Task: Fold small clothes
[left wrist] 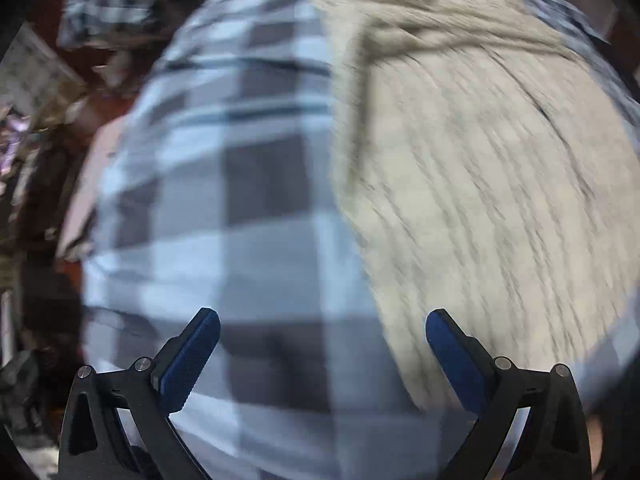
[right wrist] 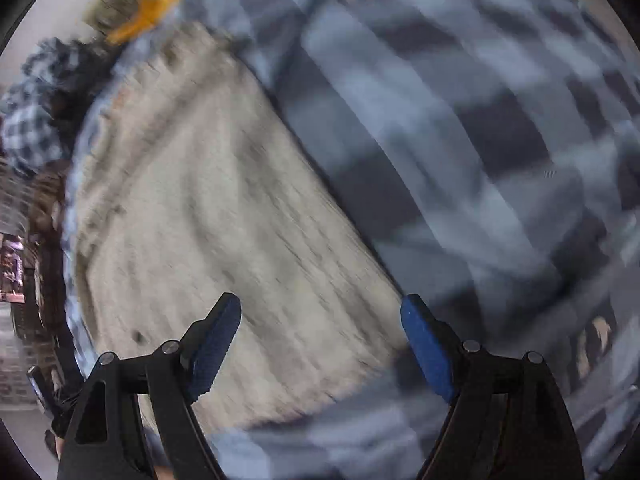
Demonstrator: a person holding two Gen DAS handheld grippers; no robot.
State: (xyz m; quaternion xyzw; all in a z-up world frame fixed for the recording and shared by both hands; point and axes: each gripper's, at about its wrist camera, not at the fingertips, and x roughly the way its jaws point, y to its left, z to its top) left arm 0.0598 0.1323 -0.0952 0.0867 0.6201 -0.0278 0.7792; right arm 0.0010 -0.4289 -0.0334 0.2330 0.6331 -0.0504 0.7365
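A beige ribbed garment (left wrist: 472, 184) lies spread flat on a blue and grey checked bedcover (left wrist: 224, 184). My left gripper (left wrist: 322, 322) hovers open above the garment's left edge, its blue pads wide apart with nothing between them. The same beige garment (right wrist: 216, 216) fills the left half of the right wrist view, the checked bedcover (right wrist: 480, 152) the right half. My right gripper (right wrist: 320, 306) is open above the garment's right edge, holding nothing. Both views are blurred by motion.
A crumpled checked cloth (left wrist: 108, 0) lies at the upper left beyond the bed. An orange and olive item (right wrist: 132, 12) lies past the garment's far end. Dark clutter and floor (left wrist: 36, 168) lie off the bed's left side.
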